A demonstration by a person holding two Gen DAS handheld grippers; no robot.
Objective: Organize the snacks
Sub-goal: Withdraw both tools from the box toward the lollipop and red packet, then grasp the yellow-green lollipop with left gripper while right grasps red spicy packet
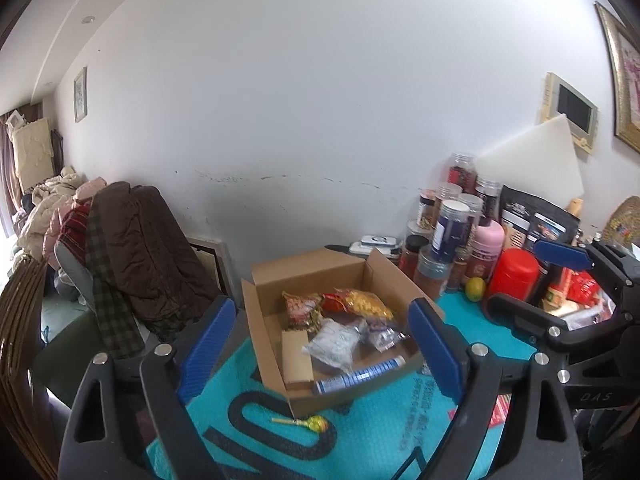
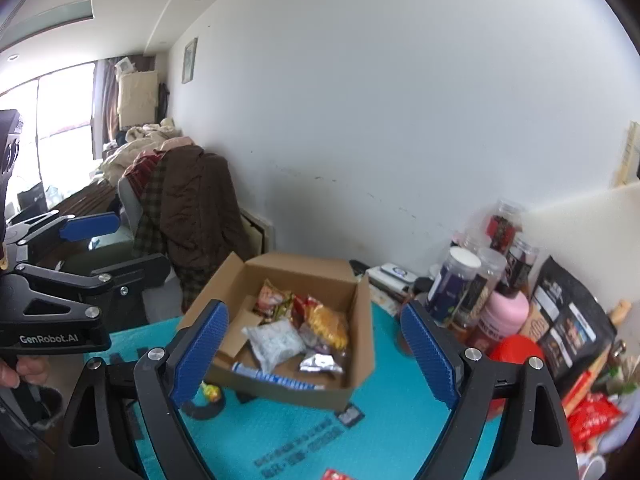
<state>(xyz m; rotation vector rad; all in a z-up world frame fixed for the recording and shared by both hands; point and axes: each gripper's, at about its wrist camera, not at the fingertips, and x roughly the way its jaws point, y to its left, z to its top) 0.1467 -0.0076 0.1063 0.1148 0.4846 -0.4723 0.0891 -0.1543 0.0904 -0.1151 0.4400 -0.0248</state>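
Observation:
An open cardboard box (image 1: pixel 308 274) sits on a teal mat (image 1: pixel 360 440). It holds several snack packets, a white bag (image 1: pixel 334 342) and a blue-white tube (image 1: pixel 360 378). The box also shows in the right wrist view (image 2: pixel 296 272). A lollipop (image 1: pixel 310 423) lies on the mat in front of the box; it shows in the right wrist view (image 2: pixel 211 392) too. My left gripper (image 1: pixel 320 340) is open and empty, hovering before the box. My right gripper (image 2: pixel 316 354) is open and empty above the box's near edge.
Jars and bottles (image 1: pixel 452 232), a red container (image 1: pixel 514 276), a lime (image 1: pixel 475 289) and a black pouch (image 2: pixel 568 320) crowd the right side. A chair draped with clothes (image 1: pixel 136 248) stands left. Red packets (image 2: pixel 592 420) lie at the right edge.

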